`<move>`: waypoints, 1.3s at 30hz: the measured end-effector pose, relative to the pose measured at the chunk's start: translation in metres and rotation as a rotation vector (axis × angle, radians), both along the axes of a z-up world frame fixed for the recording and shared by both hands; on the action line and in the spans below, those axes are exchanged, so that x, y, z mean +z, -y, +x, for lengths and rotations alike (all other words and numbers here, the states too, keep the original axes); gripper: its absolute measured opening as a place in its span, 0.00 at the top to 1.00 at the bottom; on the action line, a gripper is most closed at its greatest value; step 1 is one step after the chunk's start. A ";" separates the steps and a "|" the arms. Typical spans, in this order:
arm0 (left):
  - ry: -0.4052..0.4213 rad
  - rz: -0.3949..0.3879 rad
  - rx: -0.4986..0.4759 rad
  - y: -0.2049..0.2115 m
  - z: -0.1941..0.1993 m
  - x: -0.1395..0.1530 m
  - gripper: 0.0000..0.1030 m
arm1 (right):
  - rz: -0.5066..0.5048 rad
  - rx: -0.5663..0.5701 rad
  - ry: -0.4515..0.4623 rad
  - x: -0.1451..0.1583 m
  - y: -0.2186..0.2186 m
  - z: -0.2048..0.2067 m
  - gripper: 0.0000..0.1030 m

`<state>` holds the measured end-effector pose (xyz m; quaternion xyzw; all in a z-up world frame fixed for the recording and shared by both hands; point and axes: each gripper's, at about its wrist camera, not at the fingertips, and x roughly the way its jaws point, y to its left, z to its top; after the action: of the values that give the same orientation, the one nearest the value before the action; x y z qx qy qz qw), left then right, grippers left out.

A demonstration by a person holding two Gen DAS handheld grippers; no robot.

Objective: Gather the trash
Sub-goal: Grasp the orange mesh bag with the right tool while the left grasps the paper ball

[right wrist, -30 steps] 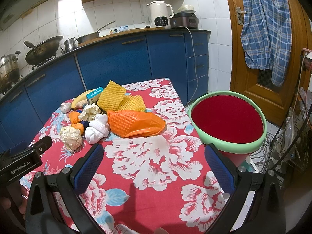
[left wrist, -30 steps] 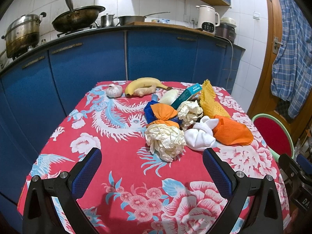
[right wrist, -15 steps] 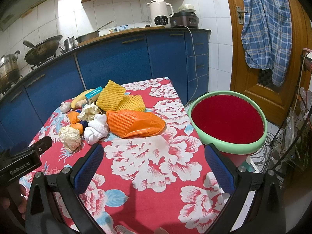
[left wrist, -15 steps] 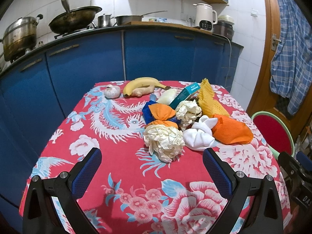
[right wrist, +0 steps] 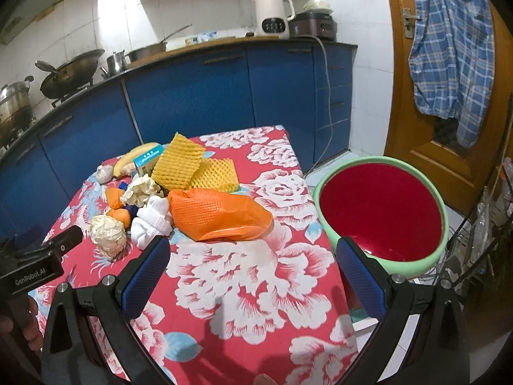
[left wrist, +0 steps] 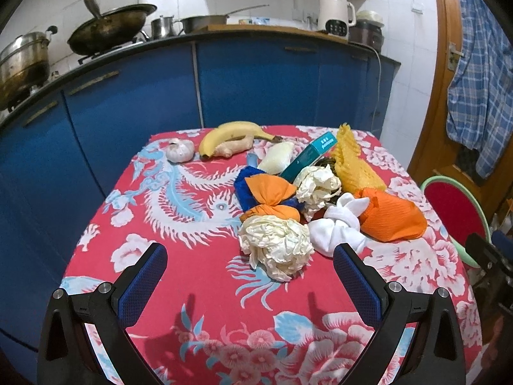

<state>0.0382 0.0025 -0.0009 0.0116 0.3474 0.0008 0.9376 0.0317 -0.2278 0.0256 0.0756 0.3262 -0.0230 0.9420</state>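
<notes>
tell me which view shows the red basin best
The right wrist view: the basin sits whole beside the table's right edge, its green rim and red inside open to the camera. The left wrist view catches only part of it at the right edge, cut off by the other gripper.

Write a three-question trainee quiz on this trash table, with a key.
1. True or false: the left gripper is holding the crumpled paper ball.
2. What lies beside the banana? A) garlic bulb B) spoon C) cup
3. Fill in: the basin beside the table is red inside with a ____ rim.

Key: 1 false, both grippers, the right gripper too, are open and hold nothing; 2 A; 3 green.
</notes>
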 end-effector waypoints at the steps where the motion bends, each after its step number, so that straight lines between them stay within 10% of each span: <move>1: -0.008 0.003 -0.003 0.001 0.003 -0.002 0.00 | 0.000 0.005 -0.010 -0.001 0.001 0.004 0.01; 25: -0.165 -0.056 -0.027 0.013 0.049 -0.044 0.27 | -0.071 0.144 -0.227 -0.045 -0.020 0.100 0.01; 39: -0.205 -0.079 -0.034 0.015 0.052 -0.055 0.47 | -0.077 0.169 -0.286 -0.061 -0.025 0.113 0.29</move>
<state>0.0902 -0.0128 -0.0562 -0.0196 0.4411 -0.0302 0.8968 0.1446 -0.2028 -0.0355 0.0077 0.4611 0.0334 0.8867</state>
